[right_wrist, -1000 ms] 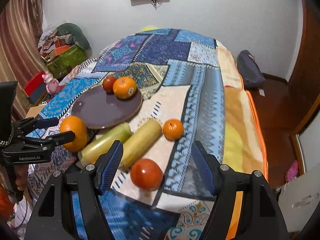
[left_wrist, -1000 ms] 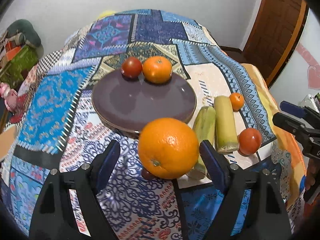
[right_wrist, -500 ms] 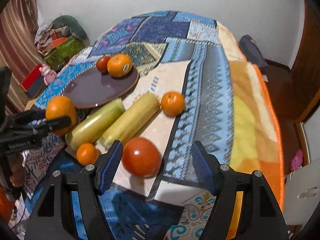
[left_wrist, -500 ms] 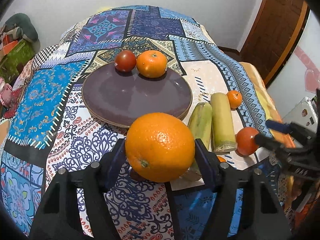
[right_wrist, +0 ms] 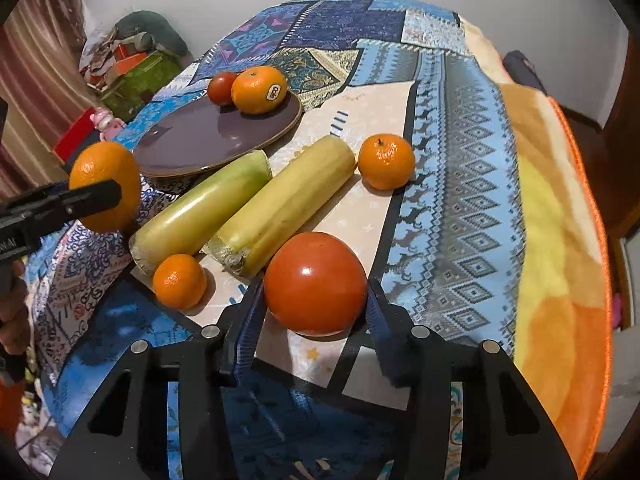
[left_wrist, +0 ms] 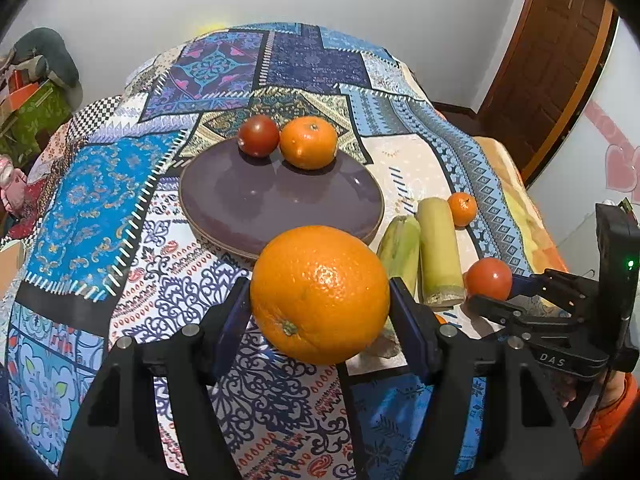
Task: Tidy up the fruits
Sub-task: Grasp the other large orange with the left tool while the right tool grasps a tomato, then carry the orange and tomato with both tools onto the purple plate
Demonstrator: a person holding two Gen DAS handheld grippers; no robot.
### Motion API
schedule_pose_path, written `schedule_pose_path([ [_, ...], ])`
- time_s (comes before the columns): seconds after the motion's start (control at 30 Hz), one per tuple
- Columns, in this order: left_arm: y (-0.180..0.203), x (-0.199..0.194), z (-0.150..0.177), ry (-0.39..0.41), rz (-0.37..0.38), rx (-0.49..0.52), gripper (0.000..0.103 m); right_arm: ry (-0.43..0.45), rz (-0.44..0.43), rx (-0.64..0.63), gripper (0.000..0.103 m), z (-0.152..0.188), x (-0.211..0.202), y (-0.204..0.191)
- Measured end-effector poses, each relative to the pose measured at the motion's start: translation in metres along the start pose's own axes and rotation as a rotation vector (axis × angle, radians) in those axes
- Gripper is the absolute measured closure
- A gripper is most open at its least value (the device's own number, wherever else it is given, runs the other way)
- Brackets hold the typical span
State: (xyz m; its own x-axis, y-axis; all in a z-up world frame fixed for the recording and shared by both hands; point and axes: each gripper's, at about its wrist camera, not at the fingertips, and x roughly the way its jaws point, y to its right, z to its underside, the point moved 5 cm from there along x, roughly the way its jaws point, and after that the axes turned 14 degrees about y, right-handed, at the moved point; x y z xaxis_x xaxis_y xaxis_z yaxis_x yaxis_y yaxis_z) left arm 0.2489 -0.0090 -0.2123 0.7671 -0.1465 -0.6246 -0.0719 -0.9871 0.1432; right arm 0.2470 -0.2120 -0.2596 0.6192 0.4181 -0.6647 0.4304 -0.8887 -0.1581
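Note:
My left gripper (left_wrist: 318, 292) is shut on a large orange (left_wrist: 320, 292), held just above the patterned cloth in front of the purple plate (left_wrist: 248, 208). On the plate's far edge sit a dark red tomato (left_wrist: 258, 136) and an orange (left_wrist: 308, 142). In the right wrist view my right gripper (right_wrist: 315, 294) is closing on a red tomato (right_wrist: 315, 282) that rests on the cloth, and both pads touch its sides. Two yellow-green stalk pieces (right_wrist: 280, 204) (right_wrist: 200, 210) lie between the tomato and the plate (right_wrist: 188, 140), flanked by two mandarins (right_wrist: 386, 160) (right_wrist: 179, 280).
The patchwork cloth (left_wrist: 96, 200) drops off at the table's near edge below both grippers. An orange blanket (right_wrist: 560, 240) covers the right side. Boxes and clutter (right_wrist: 132, 64) stand by the wall at the far left, and a wooden door (left_wrist: 552, 60) at the right.
The left jaws closed onto the large orange and have held it since. The right gripper came down over the red tomato and its jaws narrowed onto it.

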Motion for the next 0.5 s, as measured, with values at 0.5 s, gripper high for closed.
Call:
schedule_pose_path([
  [0.5, -0.019, -0.026, -0.046, 0.103, -0.024, 0.008, 0.036, 0.144, 0.009, -0.049, 0.058, -0.060, -0.024, -0.015],
])
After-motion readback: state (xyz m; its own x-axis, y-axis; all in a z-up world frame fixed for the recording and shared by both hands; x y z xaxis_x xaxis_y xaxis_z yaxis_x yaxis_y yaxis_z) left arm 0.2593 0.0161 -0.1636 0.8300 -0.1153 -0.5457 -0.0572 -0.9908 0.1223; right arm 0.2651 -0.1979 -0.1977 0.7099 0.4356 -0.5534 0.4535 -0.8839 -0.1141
